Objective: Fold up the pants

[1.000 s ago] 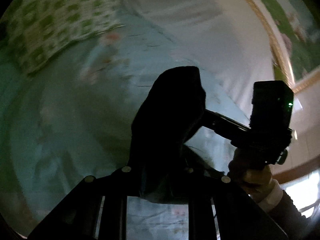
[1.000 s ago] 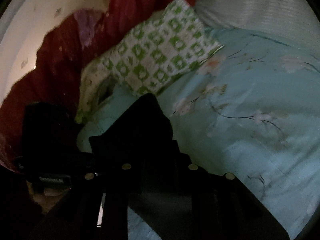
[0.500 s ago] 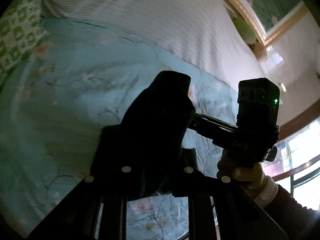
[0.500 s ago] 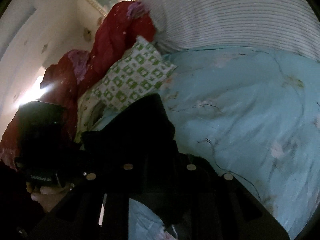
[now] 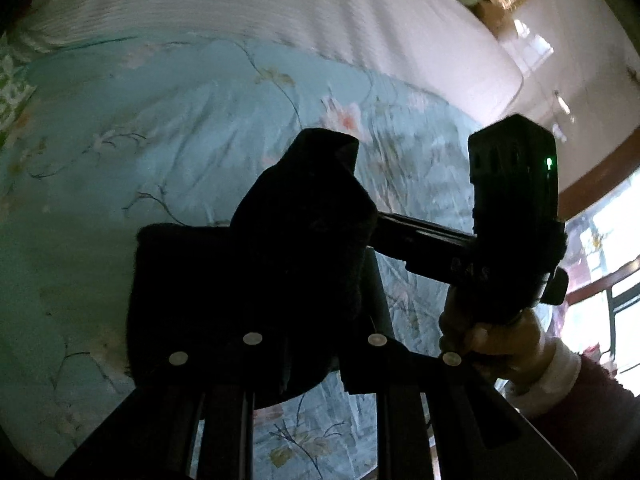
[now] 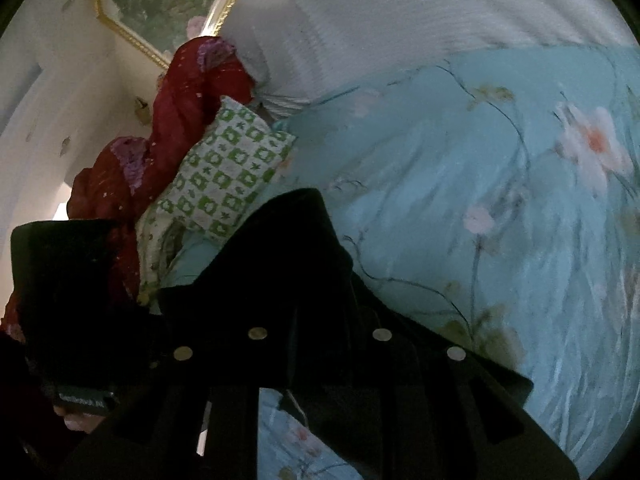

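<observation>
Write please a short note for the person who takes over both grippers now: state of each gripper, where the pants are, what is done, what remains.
Left gripper: jaws shut on the black pants, which are raised above the blue floral bedcover.
Right gripper: jaws also shut on the pants, close beside the left one.
Around: green patterned pillow and red blanket at the bed's head, white striped quilt behind.
Done: the pants are gripped and lifted; how far they are folded cannot be seen, the cloth is too dark.
Left: lay them down flat on the bedcover, finish the fold, open both jaws.
</observation>
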`<action>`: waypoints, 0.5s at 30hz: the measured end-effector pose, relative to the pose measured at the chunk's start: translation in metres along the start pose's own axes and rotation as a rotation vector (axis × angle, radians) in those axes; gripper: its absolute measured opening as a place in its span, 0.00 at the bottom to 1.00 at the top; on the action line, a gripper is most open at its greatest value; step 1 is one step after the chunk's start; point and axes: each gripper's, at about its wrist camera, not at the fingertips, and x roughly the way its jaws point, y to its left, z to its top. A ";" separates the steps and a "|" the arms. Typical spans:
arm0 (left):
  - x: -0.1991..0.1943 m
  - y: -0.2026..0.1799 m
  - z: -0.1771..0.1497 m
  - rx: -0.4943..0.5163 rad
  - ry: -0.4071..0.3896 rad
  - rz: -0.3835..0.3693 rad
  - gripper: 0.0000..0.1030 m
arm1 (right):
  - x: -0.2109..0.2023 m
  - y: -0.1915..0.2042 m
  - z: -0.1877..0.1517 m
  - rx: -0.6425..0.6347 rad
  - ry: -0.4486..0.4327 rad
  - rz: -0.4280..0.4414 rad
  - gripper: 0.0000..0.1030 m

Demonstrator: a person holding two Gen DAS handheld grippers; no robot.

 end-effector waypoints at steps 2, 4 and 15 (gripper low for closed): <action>0.011 -0.006 -0.001 0.027 0.013 0.013 0.17 | -0.002 -0.010 -0.007 0.024 -0.003 -0.008 0.19; 0.023 -0.012 -0.004 0.056 0.026 0.026 0.17 | -0.004 -0.018 -0.012 0.047 -0.006 -0.012 0.19; 0.059 -0.039 -0.021 0.187 0.075 0.088 0.18 | -0.012 -0.051 -0.037 0.140 -0.021 -0.034 0.19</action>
